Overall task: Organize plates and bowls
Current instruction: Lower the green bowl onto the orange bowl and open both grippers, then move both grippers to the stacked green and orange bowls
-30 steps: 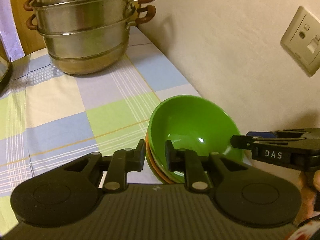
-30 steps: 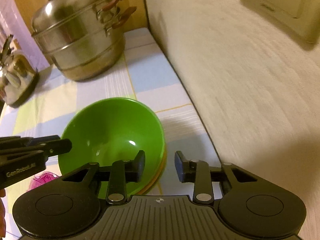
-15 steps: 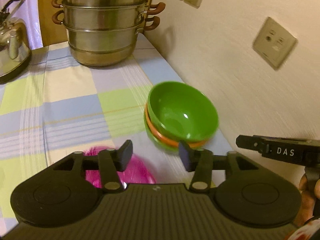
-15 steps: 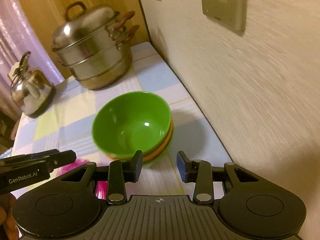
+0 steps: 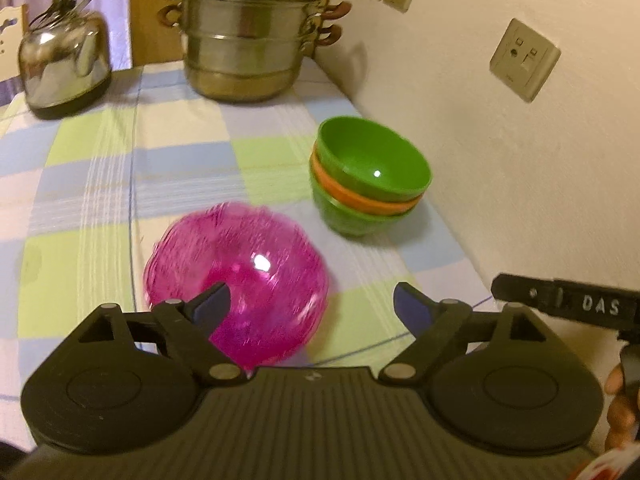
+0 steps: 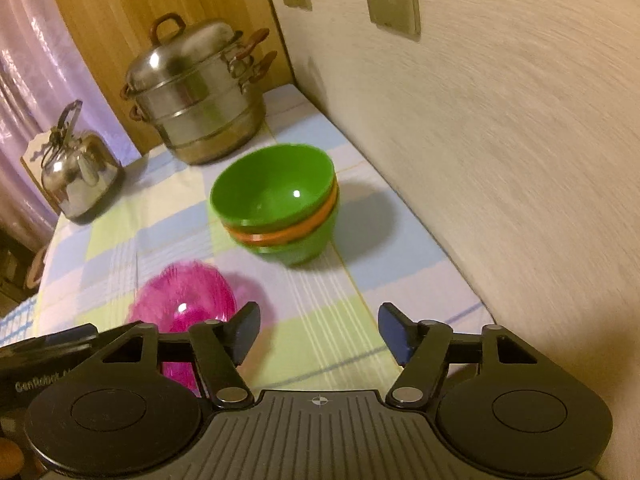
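Our left gripper (image 5: 310, 300) has its jaws apart and opening, with nothing pressed between the pads; the translucent pink bowl (image 5: 236, 280) lies just beyond and partly behind its left finger, on the checked tablecloth (image 5: 120, 184). Our right gripper (image 6: 318, 330) is likewise spread and opening, empty, with bare cloth between its fingers and the pink bowl off to its near left. Farther out and to the right, close to the wall (image 5: 520, 180), stands the stack of bowls (image 5: 368, 178): a green one on top, an orange rim showing under it, and another green one at the base. Beyond that, at the far end of the table, sit the steel steamer pot (image 5: 248, 36) and the kettle (image 5: 64, 56). We judge the pink bowl the next piece to join the stack. The risks from here: its thin, smooth wall could slip out of a pinch on the rim; a jaw coming down on the rim could tip or skate the bowl across the cloth; and with both grippers so near each other, they could collide. The stack itself looks slightly askew, so a careless placement might topple it against the wall.
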